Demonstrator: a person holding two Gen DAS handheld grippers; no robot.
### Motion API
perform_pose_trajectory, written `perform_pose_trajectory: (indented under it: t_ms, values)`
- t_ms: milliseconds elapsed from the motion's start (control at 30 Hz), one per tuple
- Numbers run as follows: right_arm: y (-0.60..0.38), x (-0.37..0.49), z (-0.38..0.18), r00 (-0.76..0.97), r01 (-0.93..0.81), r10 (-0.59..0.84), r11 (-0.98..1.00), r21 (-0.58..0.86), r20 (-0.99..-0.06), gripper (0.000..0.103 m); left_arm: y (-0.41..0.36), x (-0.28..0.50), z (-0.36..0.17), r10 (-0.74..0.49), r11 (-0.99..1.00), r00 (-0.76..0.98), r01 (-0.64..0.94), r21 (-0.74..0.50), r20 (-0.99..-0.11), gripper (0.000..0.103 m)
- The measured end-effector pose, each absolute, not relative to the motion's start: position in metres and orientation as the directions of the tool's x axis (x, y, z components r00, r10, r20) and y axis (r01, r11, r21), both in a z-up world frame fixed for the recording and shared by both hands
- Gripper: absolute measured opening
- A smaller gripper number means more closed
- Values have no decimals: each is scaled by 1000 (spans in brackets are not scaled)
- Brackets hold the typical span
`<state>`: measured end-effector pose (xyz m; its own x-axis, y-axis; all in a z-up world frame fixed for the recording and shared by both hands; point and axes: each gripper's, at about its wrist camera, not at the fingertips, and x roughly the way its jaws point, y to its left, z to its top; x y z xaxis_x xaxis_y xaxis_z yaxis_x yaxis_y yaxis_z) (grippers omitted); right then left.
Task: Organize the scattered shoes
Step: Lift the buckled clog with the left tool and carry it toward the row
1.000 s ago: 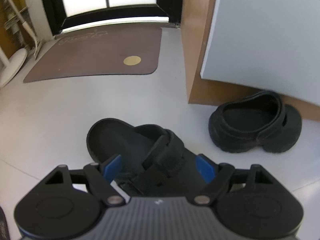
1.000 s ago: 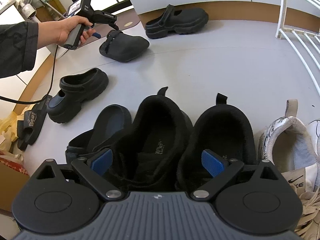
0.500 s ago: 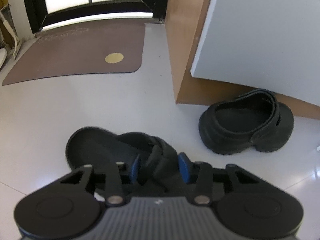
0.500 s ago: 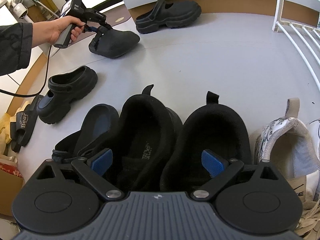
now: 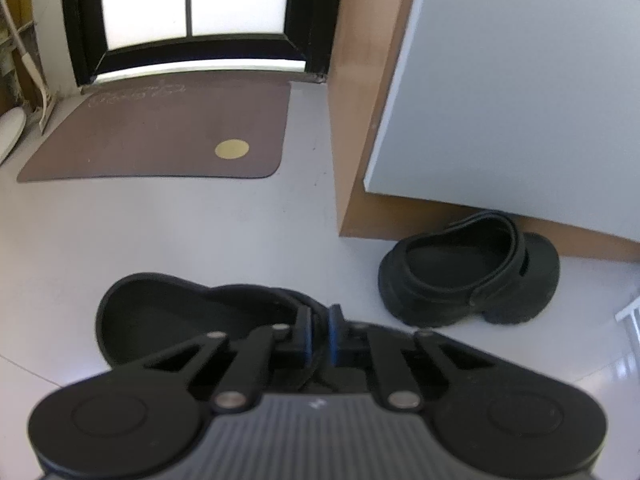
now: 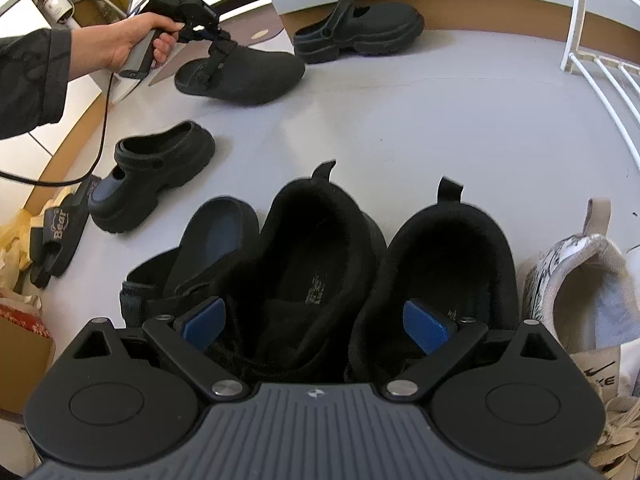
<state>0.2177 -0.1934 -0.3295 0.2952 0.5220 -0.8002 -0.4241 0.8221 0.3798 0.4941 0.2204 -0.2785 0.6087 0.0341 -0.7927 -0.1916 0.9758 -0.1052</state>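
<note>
While my left gripper pinches the black clog's strap, right gripper spread wide over two black sneakers, floor pale.

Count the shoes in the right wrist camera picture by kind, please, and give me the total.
Chunky black clogs: 2
Black strap mules: 2
Black slip-on shoes: 2
Black slide sandal: 1
Pale sneaker: 1
Total: 8 clearly seen; the right edge may hide more.
</note>
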Motion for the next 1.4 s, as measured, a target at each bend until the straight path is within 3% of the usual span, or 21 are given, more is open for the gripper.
perform_pose_trajectory:
  t_ms: [633,1400]
  values:
    - [-194,219,-294,374,-424,572,805,415,-730,99,222,433,-217,-36,967,677,-163,-197,-735,5]
    - [-99,179,-240,307,-609,698,666,430,-647,99,256,222,-157,-75,932,705,-202,-302,-705,5]
